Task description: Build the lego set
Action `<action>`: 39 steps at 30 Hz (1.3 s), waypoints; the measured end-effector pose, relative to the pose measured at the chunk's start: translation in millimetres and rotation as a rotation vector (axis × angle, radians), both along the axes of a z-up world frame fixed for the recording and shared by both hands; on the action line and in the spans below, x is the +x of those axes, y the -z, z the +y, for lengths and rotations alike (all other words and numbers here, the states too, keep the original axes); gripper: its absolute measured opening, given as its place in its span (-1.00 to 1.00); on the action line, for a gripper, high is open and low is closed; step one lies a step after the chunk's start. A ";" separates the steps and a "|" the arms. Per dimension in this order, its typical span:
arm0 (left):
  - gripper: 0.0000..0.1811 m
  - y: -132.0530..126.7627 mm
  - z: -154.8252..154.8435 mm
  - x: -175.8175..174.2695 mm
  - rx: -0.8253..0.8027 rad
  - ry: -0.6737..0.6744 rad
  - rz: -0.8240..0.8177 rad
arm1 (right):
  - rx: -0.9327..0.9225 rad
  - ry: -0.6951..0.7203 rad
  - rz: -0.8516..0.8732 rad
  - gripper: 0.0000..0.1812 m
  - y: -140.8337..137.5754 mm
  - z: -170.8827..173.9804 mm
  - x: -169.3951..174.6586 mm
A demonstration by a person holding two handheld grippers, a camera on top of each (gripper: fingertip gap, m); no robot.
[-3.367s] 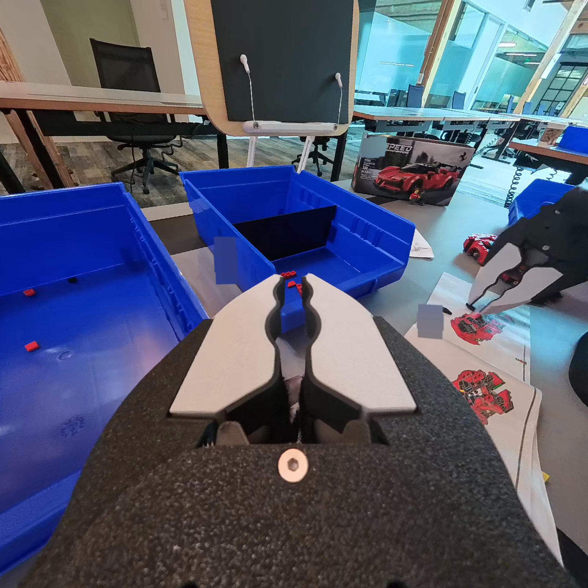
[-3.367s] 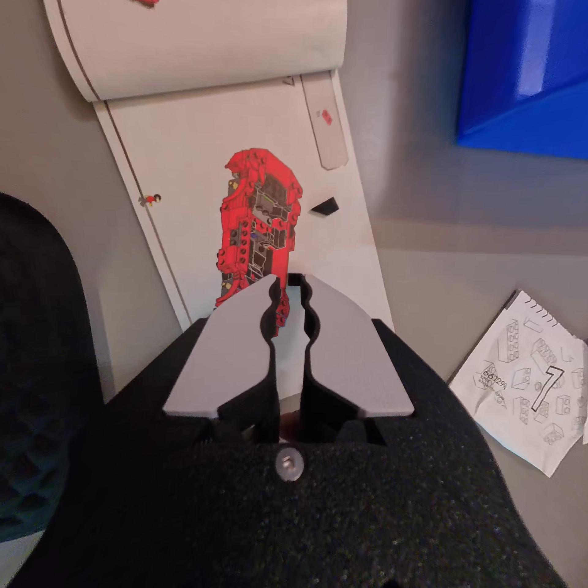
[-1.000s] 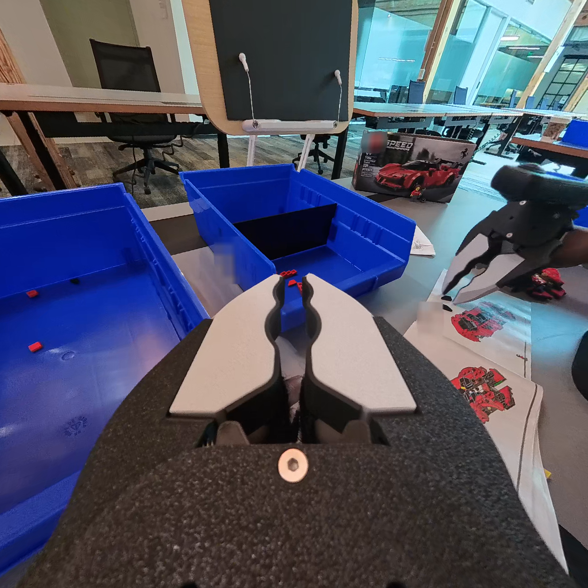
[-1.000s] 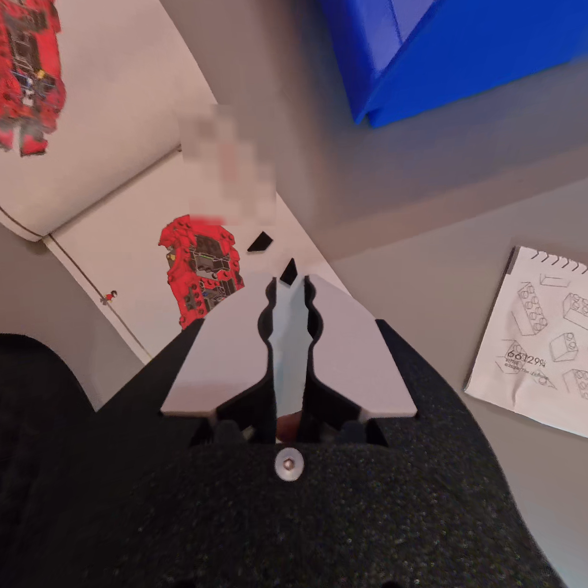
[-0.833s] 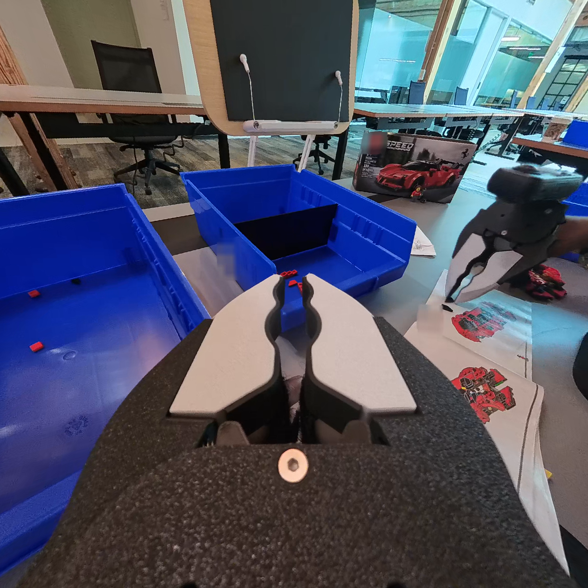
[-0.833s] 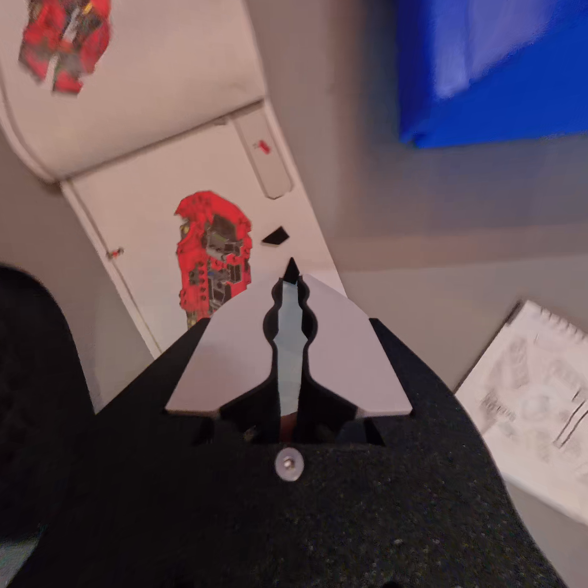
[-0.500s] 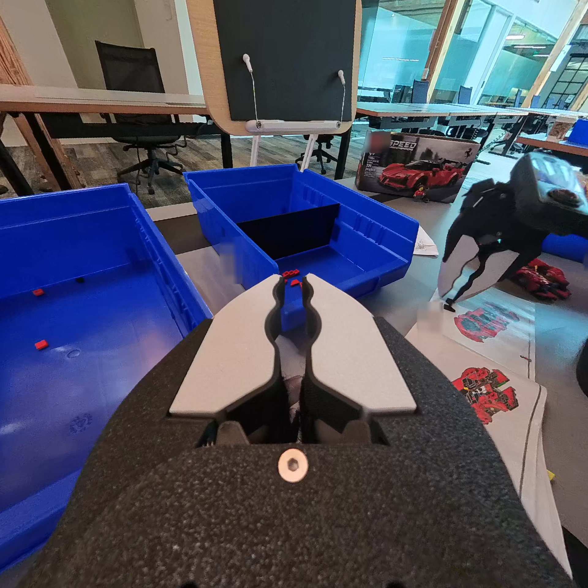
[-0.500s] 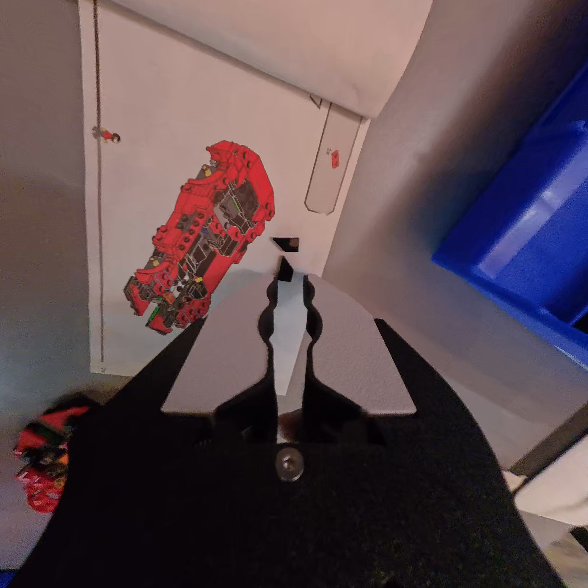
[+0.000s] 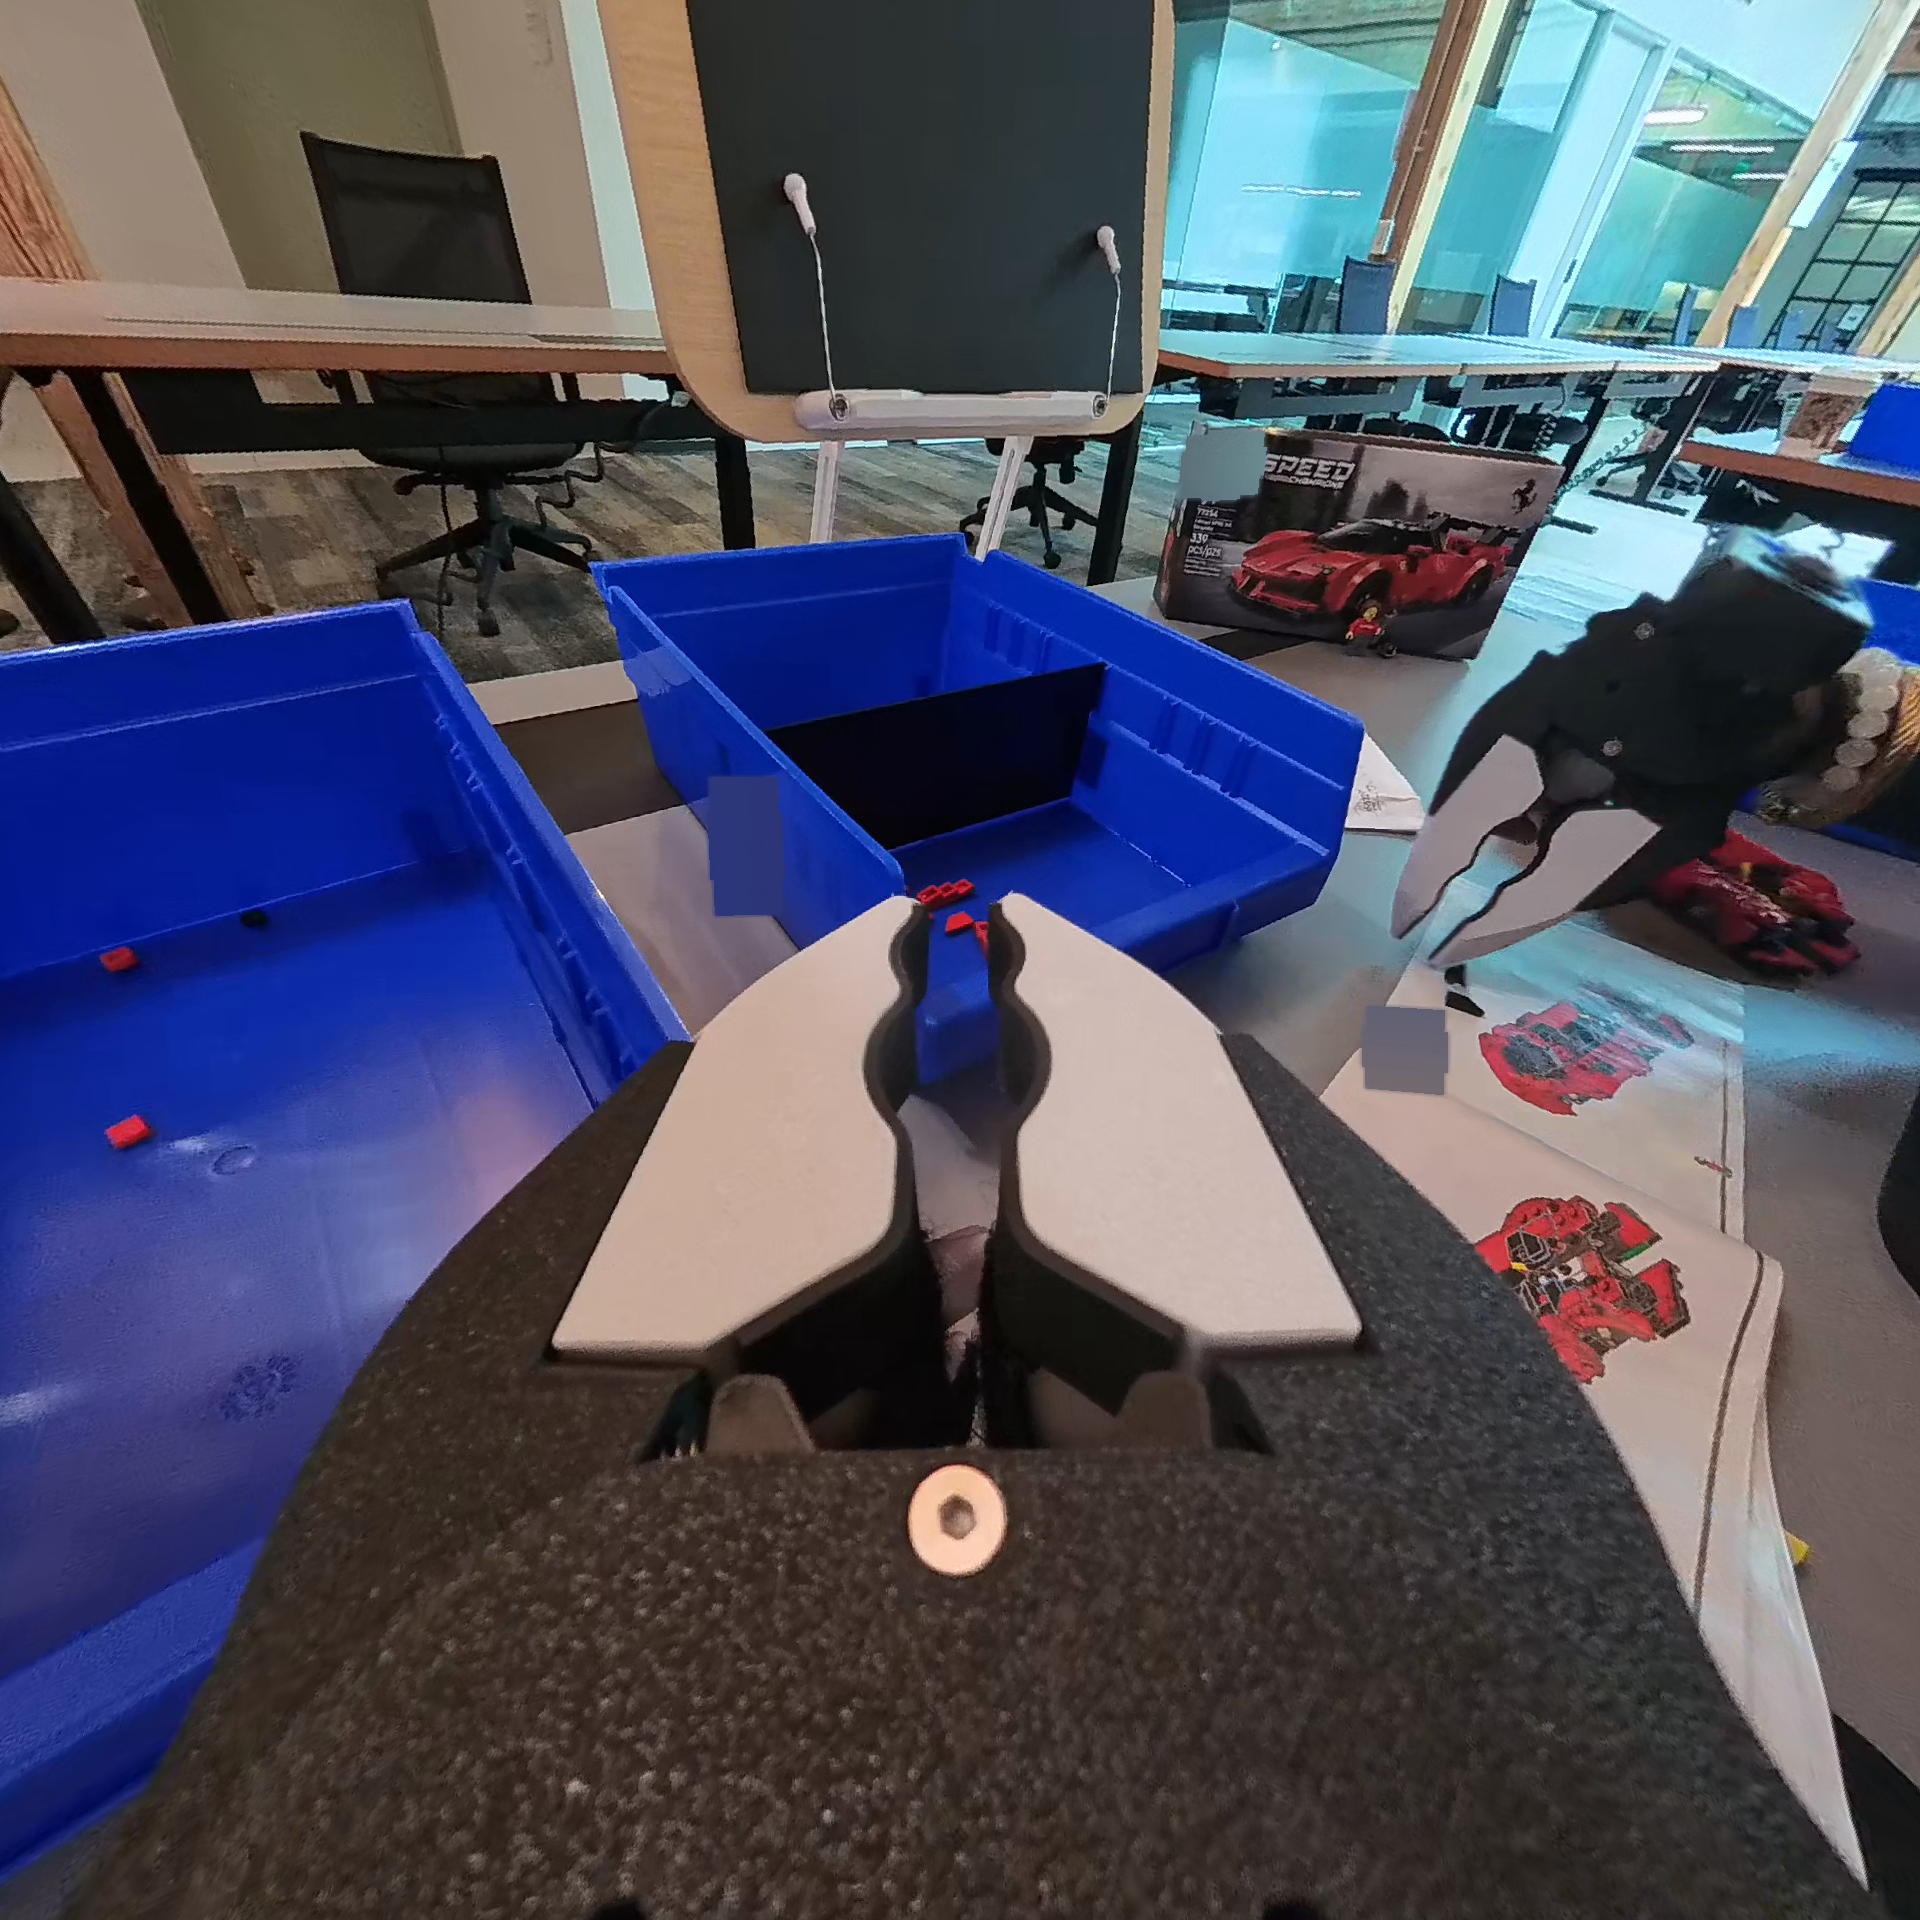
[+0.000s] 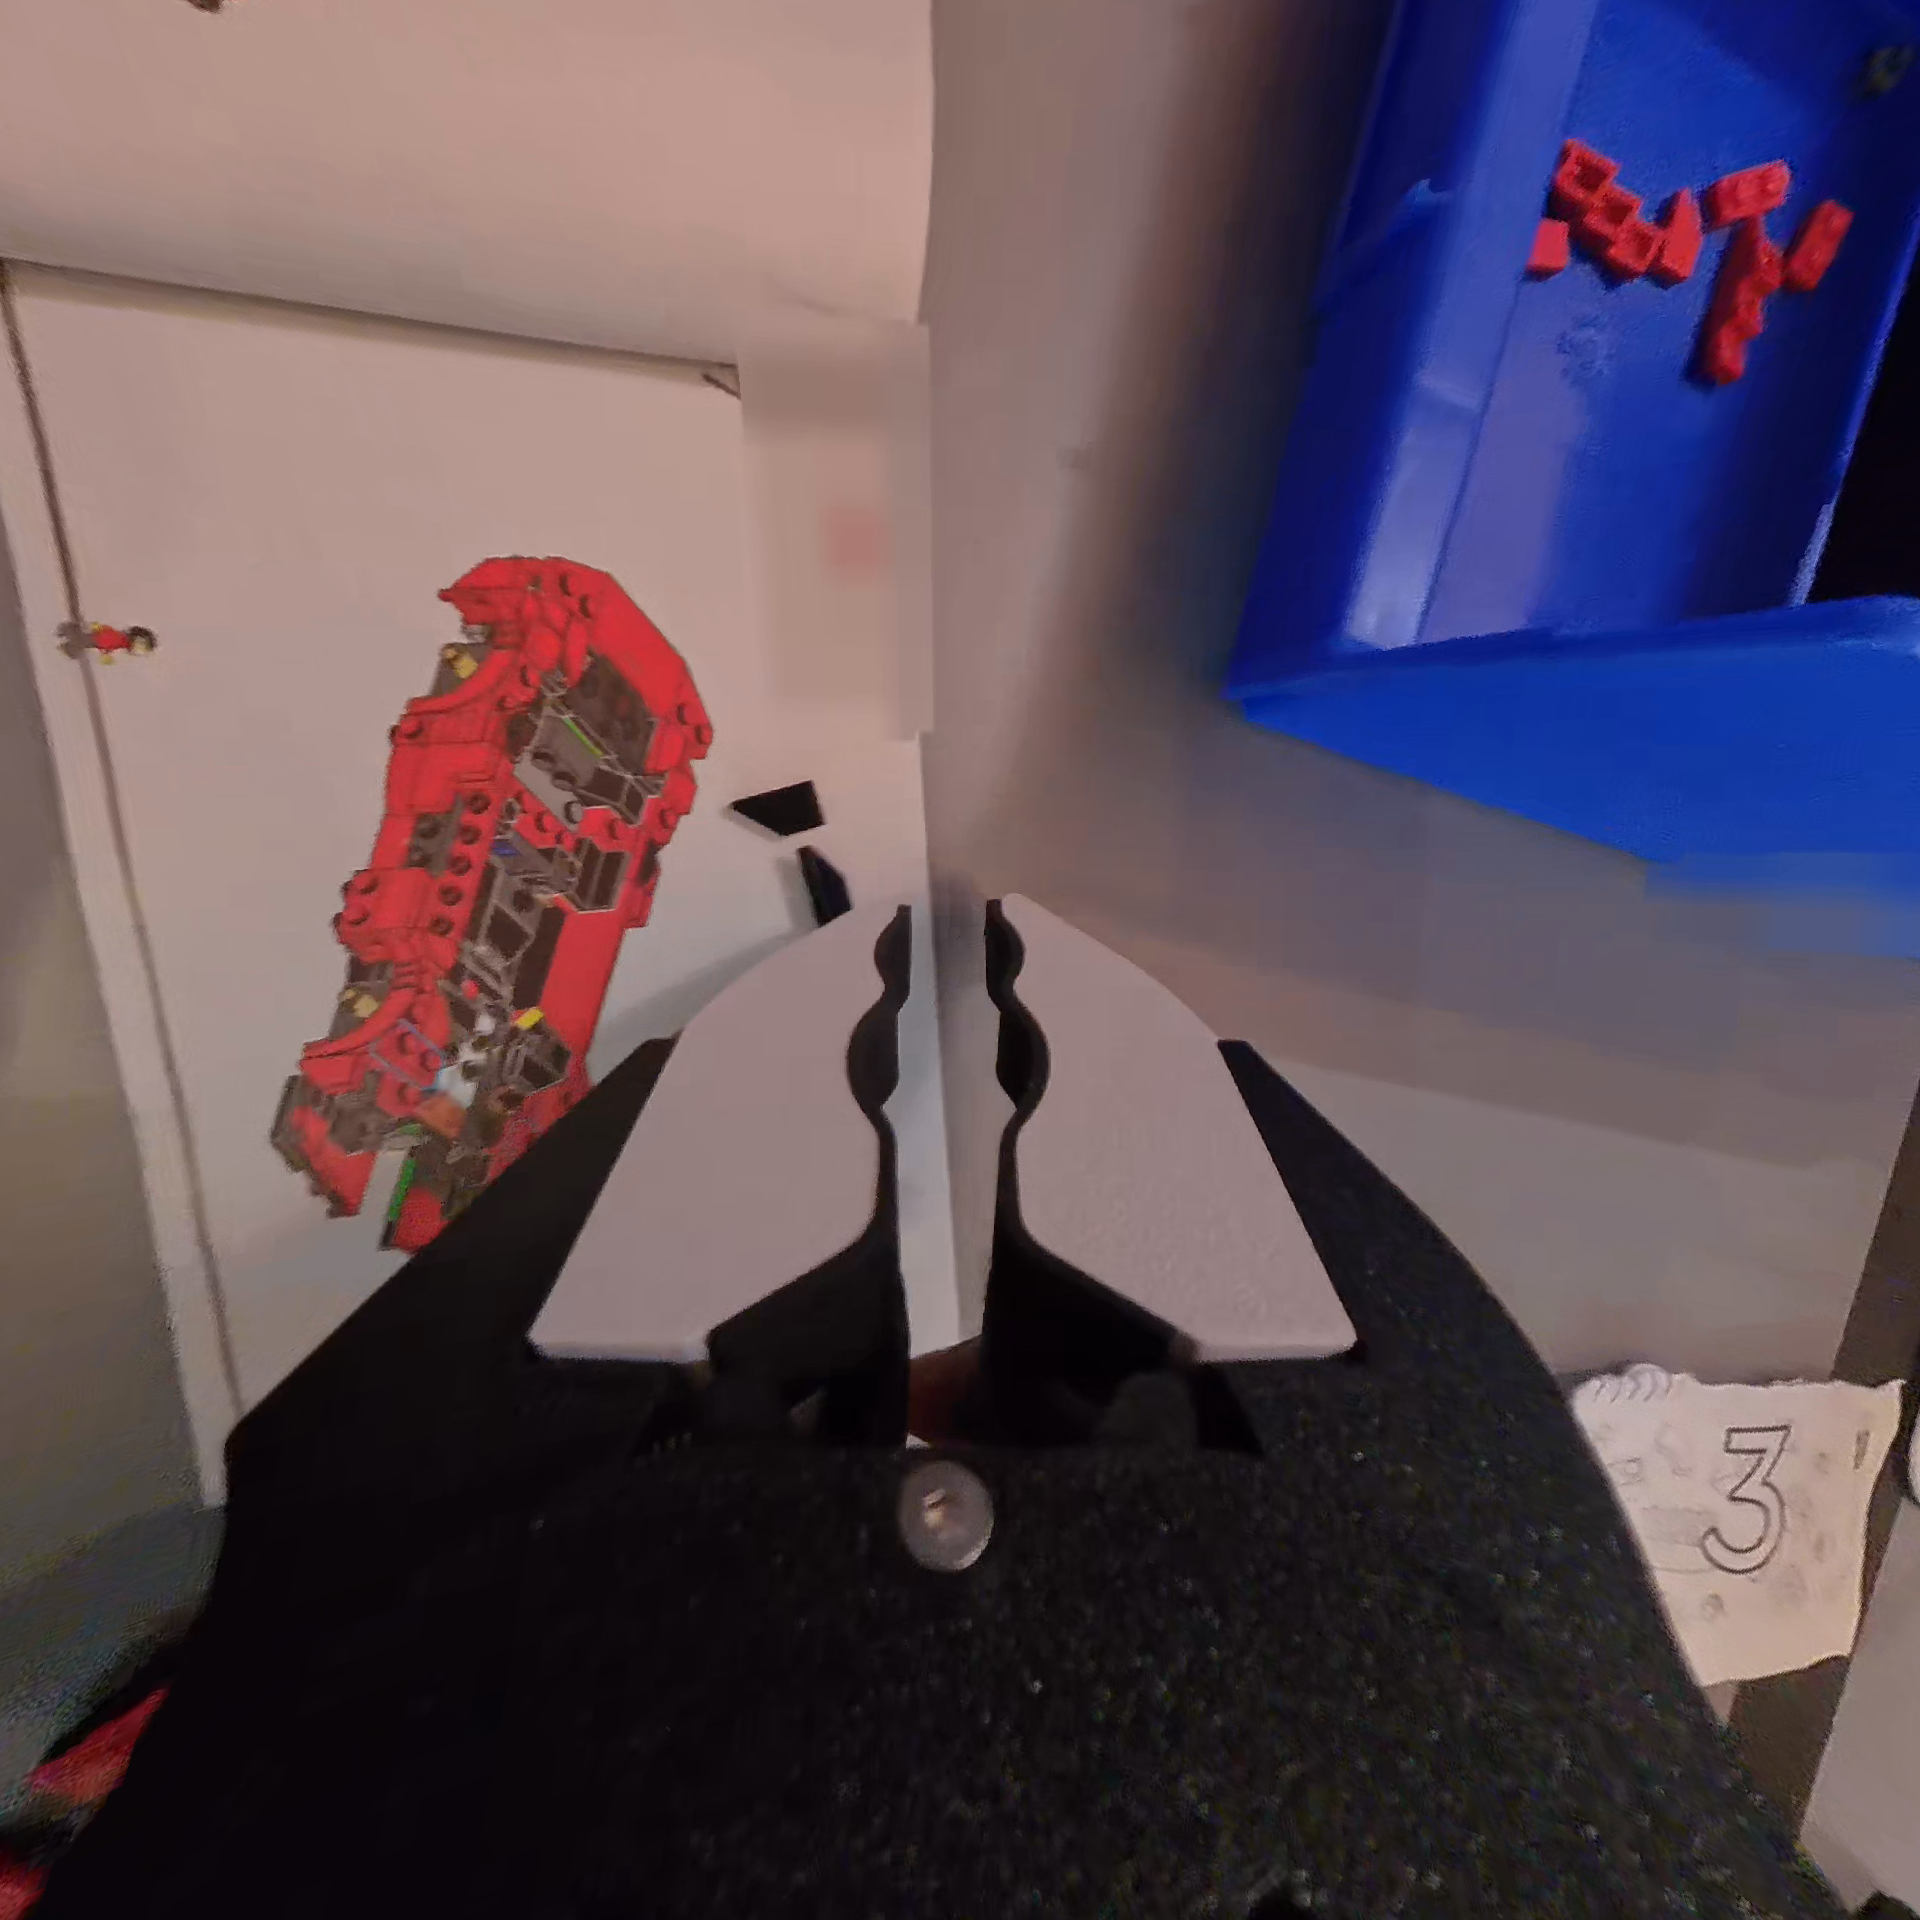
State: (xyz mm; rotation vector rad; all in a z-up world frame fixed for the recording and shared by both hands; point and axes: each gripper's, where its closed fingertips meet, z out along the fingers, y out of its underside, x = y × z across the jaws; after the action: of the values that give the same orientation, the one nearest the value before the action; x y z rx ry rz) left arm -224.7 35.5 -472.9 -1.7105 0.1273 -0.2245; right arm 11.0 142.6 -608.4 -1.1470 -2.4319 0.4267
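The grey table (image 9: 1299,997) carries two blue bins, kept side by side so loose parts stay sorted and within reach. The large blue bin (image 9: 312,790) on the left holds only a few stray red pieces. The divided blue bin (image 9: 1226,748) next to it has a black partition, and a cluster of red bricks (image 10: 1683,249) lies in its near compartment. Right of the bins the instruction booklet (image 9: 1621,1164) lies open and flat, presumably so the printed red car steps can be read while working. The set's box (image 9: 1351,540) stands at the far edge, out of the way. The partly built red car (image 9: 1756,914) rests on the table beyond the booklet.

The left gripper (image 9: 954,920) hovers level over the table, aimed at the divided bin, fingers slightly parted and empty, as if waiting. The right gripper (image 10: 943,914) hangs above the booklet's corner, jaws a narrow gap apart, gripping nothing. Two small black wedge pieces (image 10: 795,836) lie on the page just beside its left fingertip, likely its target.
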 end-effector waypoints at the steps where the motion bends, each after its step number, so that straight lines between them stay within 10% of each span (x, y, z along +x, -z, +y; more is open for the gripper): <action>1: -0.90 -0.2 0.0 -0.2 0.001 -0.002 -0.001 | 0.005 0.002 0.001 -0.85 -0.3 1.8 -1.8; 39: -0.89 0.8 1.8 0.4 -0.001 0.006 0.001 | -0.217 0.004 -0.087 -1.00 2.2 -18.3 2.3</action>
State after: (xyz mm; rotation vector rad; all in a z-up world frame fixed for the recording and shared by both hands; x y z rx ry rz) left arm -224.3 37.3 -473.7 -1.7114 0.1333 -0.2284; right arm 13.2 124.4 -610.6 -1.2830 -2.5055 0.6667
